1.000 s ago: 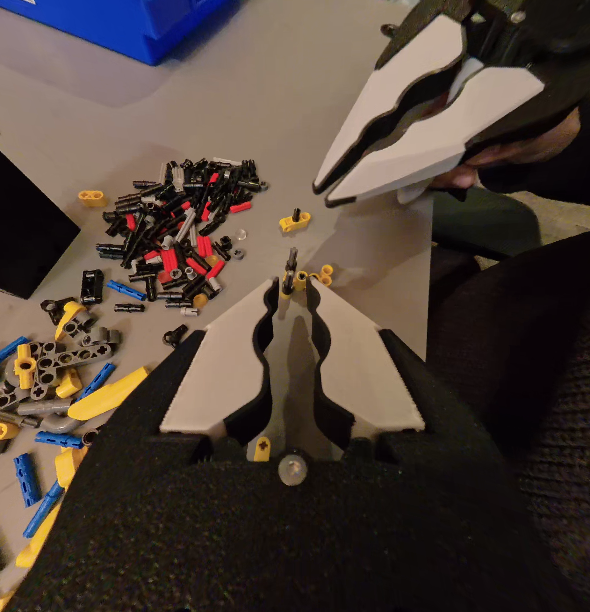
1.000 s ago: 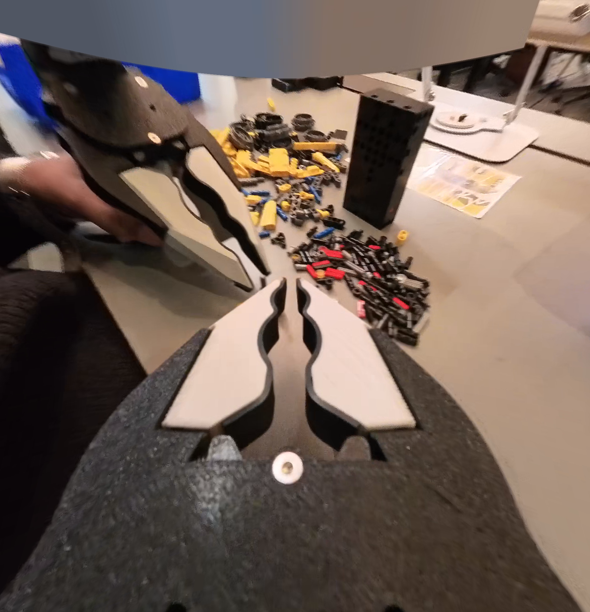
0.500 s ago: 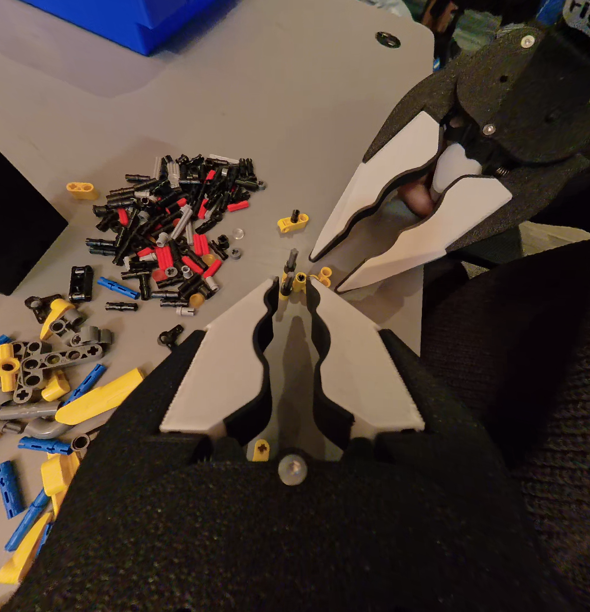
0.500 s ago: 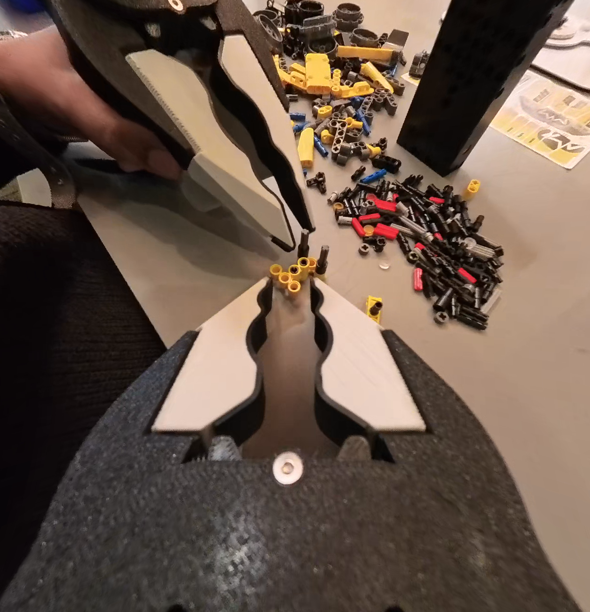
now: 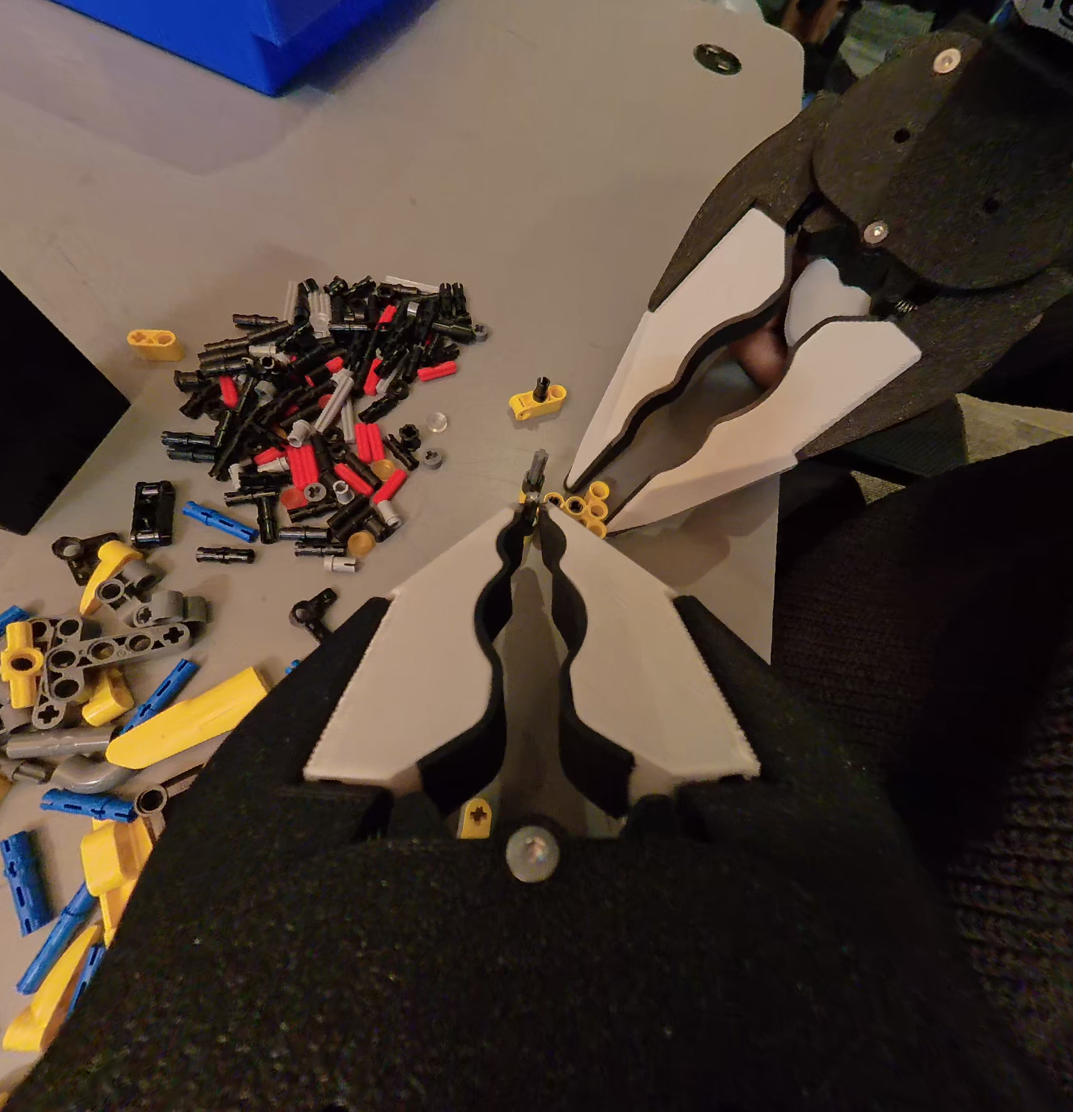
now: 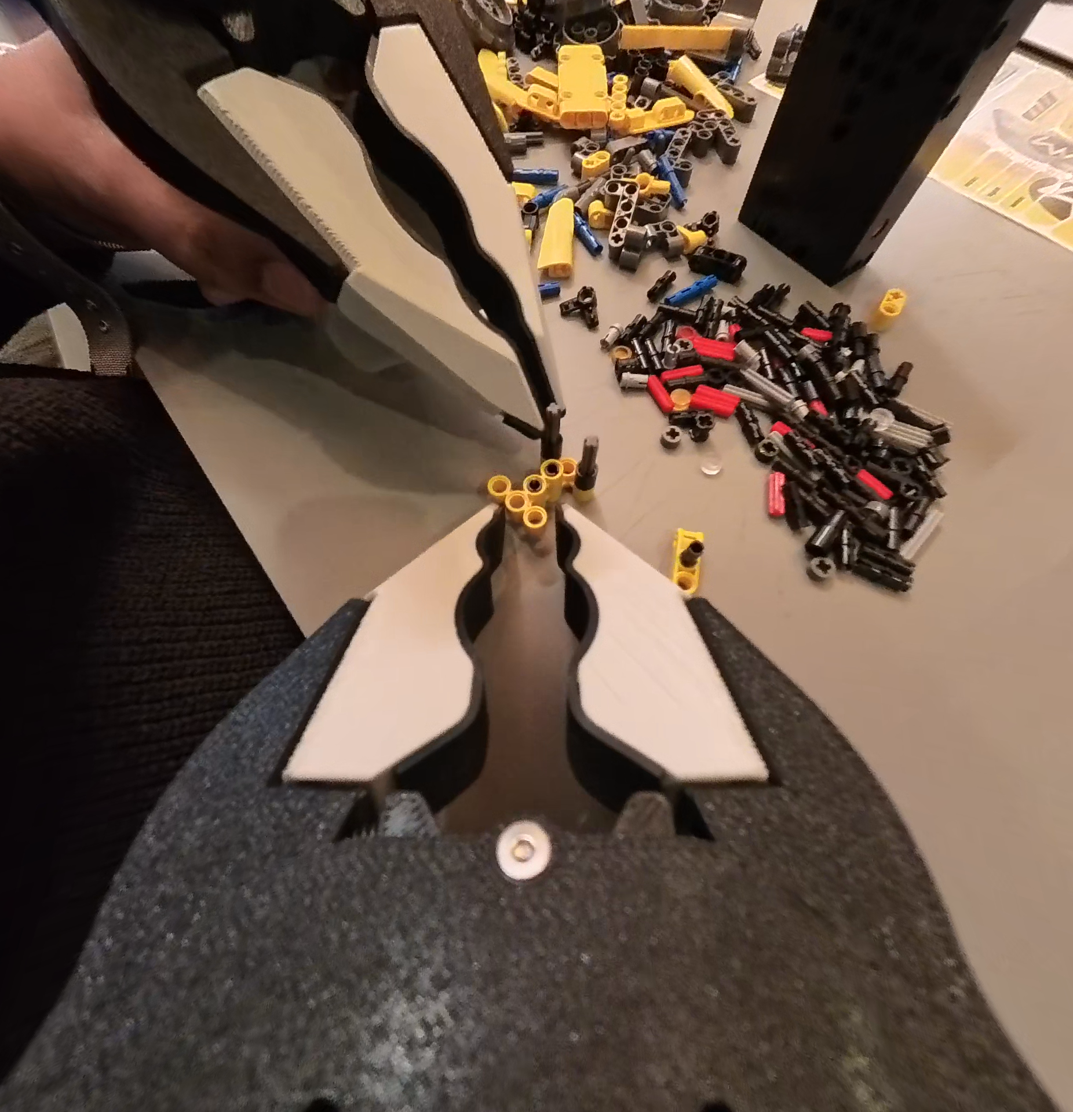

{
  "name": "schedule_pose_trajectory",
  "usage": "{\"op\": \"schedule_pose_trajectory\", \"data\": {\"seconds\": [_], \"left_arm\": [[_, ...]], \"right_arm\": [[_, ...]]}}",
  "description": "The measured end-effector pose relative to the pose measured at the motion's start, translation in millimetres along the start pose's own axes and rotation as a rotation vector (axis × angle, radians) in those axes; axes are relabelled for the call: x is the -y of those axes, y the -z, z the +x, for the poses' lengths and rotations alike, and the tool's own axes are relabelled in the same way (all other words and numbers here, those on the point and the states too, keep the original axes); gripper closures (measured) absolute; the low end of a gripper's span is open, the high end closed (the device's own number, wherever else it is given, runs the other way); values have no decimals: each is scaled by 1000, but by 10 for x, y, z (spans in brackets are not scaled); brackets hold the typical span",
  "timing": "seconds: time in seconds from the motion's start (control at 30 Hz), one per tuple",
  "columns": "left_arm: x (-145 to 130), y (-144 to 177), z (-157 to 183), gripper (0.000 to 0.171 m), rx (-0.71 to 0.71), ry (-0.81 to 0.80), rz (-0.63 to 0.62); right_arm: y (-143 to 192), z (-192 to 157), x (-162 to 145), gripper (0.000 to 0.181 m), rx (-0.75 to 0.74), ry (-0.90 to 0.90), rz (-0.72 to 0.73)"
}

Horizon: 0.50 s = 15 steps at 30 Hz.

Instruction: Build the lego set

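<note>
- Over at the near edge of the desk (image 5: 522, 210), nothing big has shifted. The blue bin (image 5: 251, 36) sits at the far side and the black block (image 6: 871, 120) stands behind the loose parts, same as a second ago.
- Your right gripper (image 6: 529, 514) is the real change. A second ago it was up off the desk with its jaws nearly together and nothing between them. Now it's down low, with a tip on each side of the yellow piece (image 6: 525, 496).
- Those right jaws also look narrower than half a second ago. Whether they're actually pressing on the yellow piece or only bracketing it, I can't tell from either view.
- Your left gripper (image 5: 531, 514) has barely budged. Its jaws stay clenched on the black pin (image 6: 552, 436) that stands up out of the yellow piece.
- So the yellow piece is at the desk's near edge, right where your two sets of tips meet, with a second pin (image 6: 587, 460) upright just beside the gripped one.
- The pile of black, red and grey pins (image 5: 323, 421) lies untouched nearby.
- The small yellow connector (image 5: 537, 400) with its stub sits alone between that pile and your right gripper, same spot as before.
</note>
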<state>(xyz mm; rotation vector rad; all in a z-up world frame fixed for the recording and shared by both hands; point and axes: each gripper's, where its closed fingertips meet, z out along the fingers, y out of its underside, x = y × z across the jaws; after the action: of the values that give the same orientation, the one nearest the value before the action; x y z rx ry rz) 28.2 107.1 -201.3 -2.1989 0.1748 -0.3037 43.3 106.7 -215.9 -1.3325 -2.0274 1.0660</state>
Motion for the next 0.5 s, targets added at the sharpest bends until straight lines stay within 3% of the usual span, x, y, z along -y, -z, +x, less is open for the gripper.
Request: {"op": "schedule_pose_trajectory", "data": {"seconds": [0.5], "left_arm": [[-36, -19, 4, 167, 83, -56, -25]], "right_arm": [[-33, 11, -39, 165, -12, 4, -37]]}}
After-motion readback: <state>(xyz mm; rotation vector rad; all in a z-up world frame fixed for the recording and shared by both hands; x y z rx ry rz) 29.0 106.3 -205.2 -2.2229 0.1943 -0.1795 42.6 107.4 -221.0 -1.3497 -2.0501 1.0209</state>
